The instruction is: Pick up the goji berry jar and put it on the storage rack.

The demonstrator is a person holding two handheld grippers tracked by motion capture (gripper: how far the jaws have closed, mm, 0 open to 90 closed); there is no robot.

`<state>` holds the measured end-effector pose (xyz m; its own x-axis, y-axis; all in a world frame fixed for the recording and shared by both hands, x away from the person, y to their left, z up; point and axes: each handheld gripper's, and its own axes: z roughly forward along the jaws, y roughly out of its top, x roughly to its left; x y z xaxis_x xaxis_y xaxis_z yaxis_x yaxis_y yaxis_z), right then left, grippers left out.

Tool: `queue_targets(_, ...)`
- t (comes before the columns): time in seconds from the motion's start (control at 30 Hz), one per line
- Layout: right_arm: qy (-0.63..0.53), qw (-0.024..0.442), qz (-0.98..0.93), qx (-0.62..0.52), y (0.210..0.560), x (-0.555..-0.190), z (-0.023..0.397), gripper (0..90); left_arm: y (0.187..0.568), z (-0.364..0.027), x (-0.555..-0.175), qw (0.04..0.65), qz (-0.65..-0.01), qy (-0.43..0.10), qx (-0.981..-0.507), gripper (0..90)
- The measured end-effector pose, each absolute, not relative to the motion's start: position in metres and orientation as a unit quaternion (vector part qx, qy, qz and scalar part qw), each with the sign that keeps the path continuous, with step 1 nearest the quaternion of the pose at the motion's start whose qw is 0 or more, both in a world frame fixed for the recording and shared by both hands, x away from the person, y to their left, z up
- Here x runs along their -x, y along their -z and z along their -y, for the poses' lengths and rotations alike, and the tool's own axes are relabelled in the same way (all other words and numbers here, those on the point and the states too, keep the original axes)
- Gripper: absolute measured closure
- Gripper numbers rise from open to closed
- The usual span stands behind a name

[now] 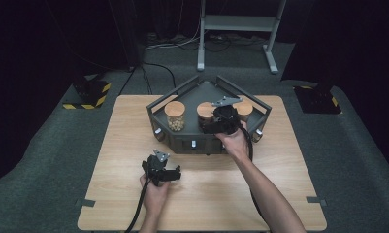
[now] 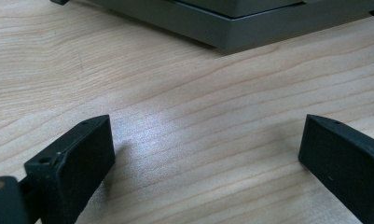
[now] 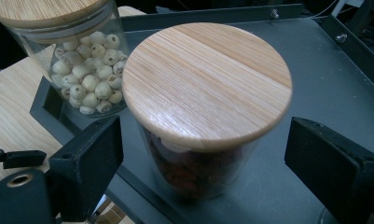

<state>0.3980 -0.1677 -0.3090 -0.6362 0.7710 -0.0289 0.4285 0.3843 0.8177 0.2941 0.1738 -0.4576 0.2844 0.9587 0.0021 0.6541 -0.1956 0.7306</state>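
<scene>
A wooden worktop (image 1: 134, 145) carries a dark grey angular tray (image 1: 159, 112) at its far middle, with three glass jars under wooden lids standing in it. The left jar (image 1: 175, 115) holds pale round beads or seeds. The middle jar (image 1: 205, 112) is partly covered in the high view by the right tongs (image 1: 220, 120), and the right jar (image 1: 244, 109) peeks out behind them, its contents too hidden to name.

In the right gripper view the middle jar (image 3: 207, 107) sits between the two black jaws, which stand wide on either side of it without touching the glass; its contents look dark reddish (blurred and shaded under the lid, so hard to identify). The pale-bead jar (image 3: 82, 60) stands just beside it, cut off at the top edge of that view.

The left tongs (image 1: 166, 173) rest low over bare worktop in front of the tray, well apart from the jars. In the left gripper view their jaws are spread wide with nothing between them, only wood grain (image 2: 184, 130), and the tray's front edge (image 2: 250, 28) runs across the top, cropped.
</scene>
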Motion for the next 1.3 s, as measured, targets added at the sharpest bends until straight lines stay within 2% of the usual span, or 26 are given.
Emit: queue_targets(1.3, -0.443, 0.196, -0.791, -0.375, 0.311, -0.376, 0.217, 11.8, 0.457, -0.174, -0.294, 0.318, -0.548, -0.239, -0.736, 3.4)
